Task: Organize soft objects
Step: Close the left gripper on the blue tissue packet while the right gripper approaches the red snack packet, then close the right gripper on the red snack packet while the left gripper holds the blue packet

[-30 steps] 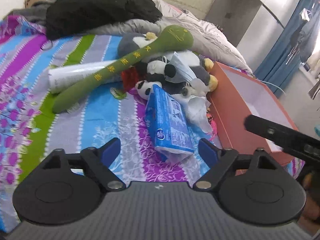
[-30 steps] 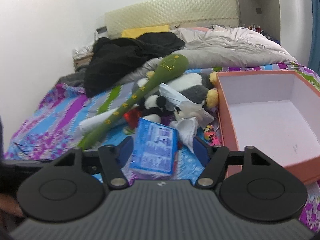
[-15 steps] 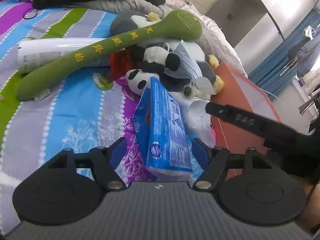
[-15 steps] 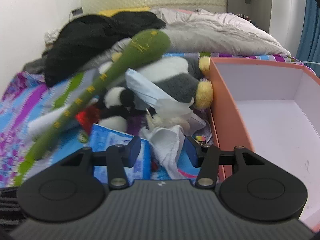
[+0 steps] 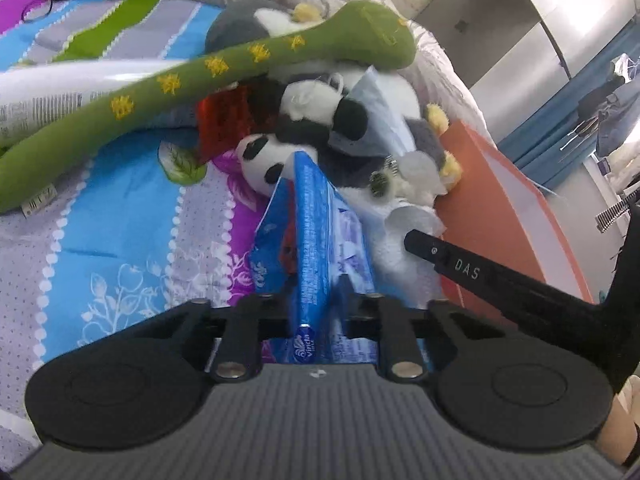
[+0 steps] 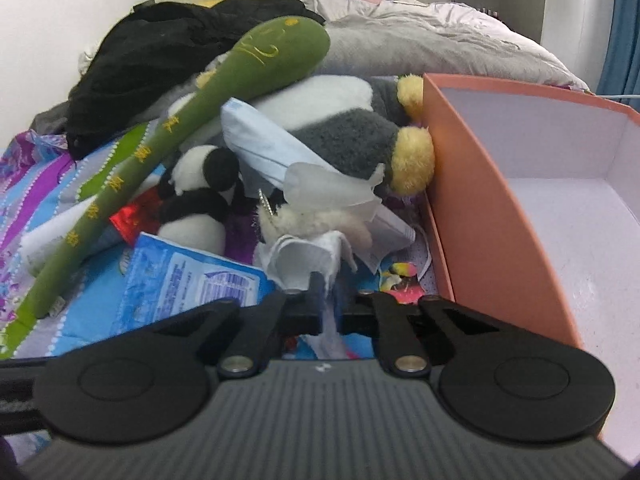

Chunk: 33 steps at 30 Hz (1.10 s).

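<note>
My left fingers (image 5: 316, 312) pinched the tissue pack (image 5: 320, 240), its long axis pointing straight ahead on the bed (image 5: 100, 240). My right fingers (image 6: 328, 308) pinched a white cloth (image 6: 304, 260). The box (image 6: 480, 216) lay just right, nearer my right hand.
</note>
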{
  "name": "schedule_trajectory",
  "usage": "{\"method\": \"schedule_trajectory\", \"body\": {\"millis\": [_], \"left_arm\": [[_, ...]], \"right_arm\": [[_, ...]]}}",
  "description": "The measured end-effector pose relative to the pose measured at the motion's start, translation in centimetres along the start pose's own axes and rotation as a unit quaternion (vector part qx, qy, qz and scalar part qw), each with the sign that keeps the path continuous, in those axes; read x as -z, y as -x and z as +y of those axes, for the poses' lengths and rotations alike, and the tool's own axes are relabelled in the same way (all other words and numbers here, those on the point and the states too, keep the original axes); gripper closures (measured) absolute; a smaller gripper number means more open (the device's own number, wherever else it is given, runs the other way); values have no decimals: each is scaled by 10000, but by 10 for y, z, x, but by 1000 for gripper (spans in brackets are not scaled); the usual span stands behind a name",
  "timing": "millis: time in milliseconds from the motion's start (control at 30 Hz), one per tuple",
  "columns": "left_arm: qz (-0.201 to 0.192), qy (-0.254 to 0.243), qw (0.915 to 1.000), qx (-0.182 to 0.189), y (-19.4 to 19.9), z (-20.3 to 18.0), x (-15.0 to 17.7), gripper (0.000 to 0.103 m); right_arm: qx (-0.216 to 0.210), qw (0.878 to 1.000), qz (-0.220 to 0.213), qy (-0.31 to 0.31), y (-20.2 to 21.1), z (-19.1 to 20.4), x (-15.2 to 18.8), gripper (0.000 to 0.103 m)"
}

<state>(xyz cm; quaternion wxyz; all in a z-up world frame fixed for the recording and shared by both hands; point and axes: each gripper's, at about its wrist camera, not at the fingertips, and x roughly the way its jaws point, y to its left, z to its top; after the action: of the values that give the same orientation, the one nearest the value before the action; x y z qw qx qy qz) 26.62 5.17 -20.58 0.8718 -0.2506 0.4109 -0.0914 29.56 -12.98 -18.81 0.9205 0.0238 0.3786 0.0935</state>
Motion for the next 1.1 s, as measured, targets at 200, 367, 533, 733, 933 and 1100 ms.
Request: {"method": "schedule_trajectory", "body": {"millis": [200,367,533,733,933,1100], "left_arm": [[-274,-204,9994,-79,32,-17,1,94],[-440,-211,9988,-101,63,-19,13,95],[-501,-183,9980,-328,85,-11,31,95],[-379,-6,9980,-507,90,12,48,95],[-320,41,9973,-652,85,28,50,95],[-248,119,9977,-617,76,38,46,94]], "right_arm": [[-37,9997,-244,35,33,5,-4,100],[-107,9991,-392,153,61,12,-2,100],[-241,9995,-220,-36,66,9,12,97],[-513,9987,17,79,55,25,29,67],[-510,9986,143,64,23,40,34,58],[-293,9993,154,196,0,48,31,56]]}}
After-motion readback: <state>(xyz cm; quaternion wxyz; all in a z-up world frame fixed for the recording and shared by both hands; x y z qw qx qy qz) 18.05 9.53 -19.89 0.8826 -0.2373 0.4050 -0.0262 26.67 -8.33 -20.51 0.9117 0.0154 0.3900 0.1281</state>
